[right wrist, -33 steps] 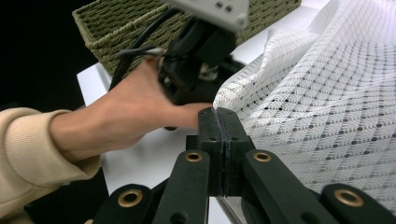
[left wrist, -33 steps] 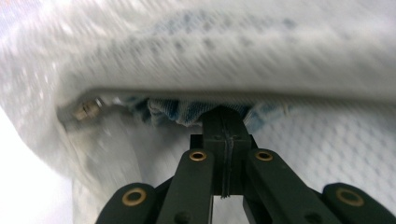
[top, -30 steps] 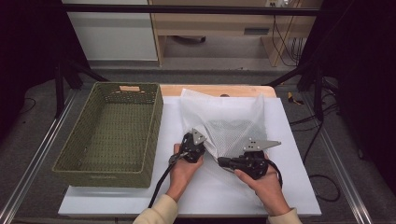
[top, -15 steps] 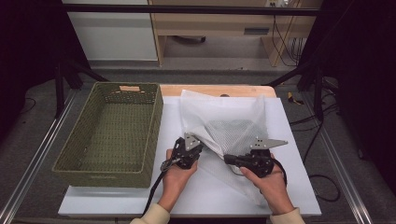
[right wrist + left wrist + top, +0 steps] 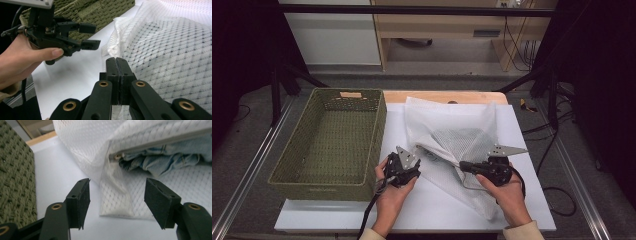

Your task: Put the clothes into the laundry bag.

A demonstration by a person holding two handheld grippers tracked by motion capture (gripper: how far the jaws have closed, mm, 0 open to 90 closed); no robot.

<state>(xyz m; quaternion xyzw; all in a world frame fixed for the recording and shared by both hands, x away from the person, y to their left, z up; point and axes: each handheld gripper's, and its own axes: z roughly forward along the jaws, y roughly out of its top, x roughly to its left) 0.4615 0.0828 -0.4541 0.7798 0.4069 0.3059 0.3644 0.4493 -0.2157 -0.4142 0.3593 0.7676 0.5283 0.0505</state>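
A white mesh bag (image 5: 452,117) lies on the white table (image 5: 432,210) with a blue denim garment (image 5: 160,160) inside it. Its zipper pull (image 5: 116,157) sits at the bag's corner. My left gripper (image 5: 414,165) (image 5: 117,200) hovers just left of that corner. Its jaws have just been opening; they stand open with nothing between them. My right gripper (image 5: 462,165) (image 5: 116,62) is shut, and a thin fold of the bag's mesh (image 5: 170,50) seems pinched in it. The right gripper view also catches the left gripper (image 5: 91,35) in its hand.
A green woven basket (image 5: 379,132) (image 5: 12,170) stands on the table's left, close beside my left hand. Bare white table lies between the basket and the bag. Cables (image 5: 552,190) trail off the right edge. A shelf unit stands beyond the table.
My left gripper has let go at the bag's zipper corner, opened its jaws and drawn back to the left. The right hand has shifted slightly right, and its jaws are shut as before.
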